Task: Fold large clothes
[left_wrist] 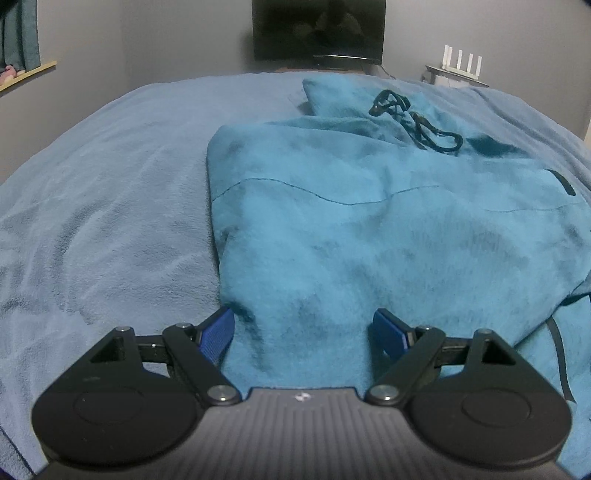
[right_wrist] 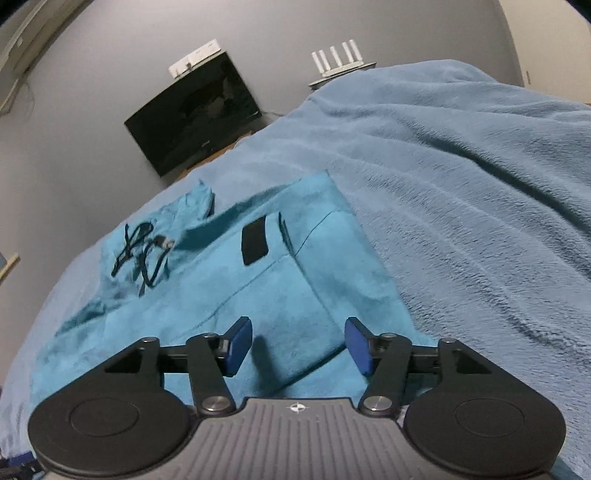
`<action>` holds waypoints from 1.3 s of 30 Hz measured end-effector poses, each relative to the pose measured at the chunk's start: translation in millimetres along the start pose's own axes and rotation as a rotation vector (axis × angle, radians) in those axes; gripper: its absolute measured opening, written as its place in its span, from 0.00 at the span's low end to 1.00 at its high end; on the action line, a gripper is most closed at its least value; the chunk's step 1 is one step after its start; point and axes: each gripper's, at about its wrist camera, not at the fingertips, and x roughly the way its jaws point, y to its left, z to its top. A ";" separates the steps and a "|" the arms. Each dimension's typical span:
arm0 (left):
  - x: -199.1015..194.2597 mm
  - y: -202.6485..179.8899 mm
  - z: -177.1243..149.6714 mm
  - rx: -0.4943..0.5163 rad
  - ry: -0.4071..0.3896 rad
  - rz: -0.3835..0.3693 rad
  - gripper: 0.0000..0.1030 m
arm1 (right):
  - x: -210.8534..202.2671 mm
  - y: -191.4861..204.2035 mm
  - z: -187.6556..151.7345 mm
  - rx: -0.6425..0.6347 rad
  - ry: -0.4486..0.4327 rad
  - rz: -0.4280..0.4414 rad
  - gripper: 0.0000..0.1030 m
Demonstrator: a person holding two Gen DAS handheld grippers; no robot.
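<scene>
A teal fleece hoodie (left_wrist: 369, 221) lies partly folded on the blue blanket (left_wrist: 103, 206), its dark drawstring (left_wrist: 417, 122) bunched near the hood at the far end. My left gripper (left_wrist: 303, 332) is open, its blue pads (left_wrist: 218, 336) straddling the near hem of the hoodie. In the right wrist view the hoodie (right_wrist: 258, 295) shows a black patch (right_wrist: 255, 240) and its drawstring (right_wrist: 140, 254). My right gripper (right_wrist: 297, 345) is open over the near right part of the hoodie, holding nothing.
The blue blanket (right_wrist: 461, 221) covers the whole bed. A dark monitor (left_wrist: 317, 29) stands at the far wall, with a white router (left_wrist: 461, 61) on a shelf to its right. A curtain (left_wrist: 20, 33) hangs at the far left.
</scene>
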 end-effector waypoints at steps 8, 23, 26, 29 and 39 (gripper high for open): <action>3.6 0.8 0.9 -0.004 0.008 -0.004 0.80 | 8.1 12.2 -3.2 -0.052 -0.047 -0.125 0.50; -8.1 -4.2 9.4 0.036 -0.098 0.033 0.80 | -3.2 48.6 0.1 -0.183 -0.181 -0.112 0.10; -0.4 -1.9 7.7 0.029 -0.052 0.036 0.80 | 4.0 40.4 3.6 -0.174 -0.184 -0.257 0.47; 7.9 0.4 5.5 0.015 -0.011 0.032 0.80 | -1.3 21.0 12.5 -0.058 -0.227 -0.231 0.53; 30.7 5.7 -2.5 0.017 0.030 0.057 0.90 | 37.6 26.2 -0.8 -0.244 -0.042 -0.287 0.52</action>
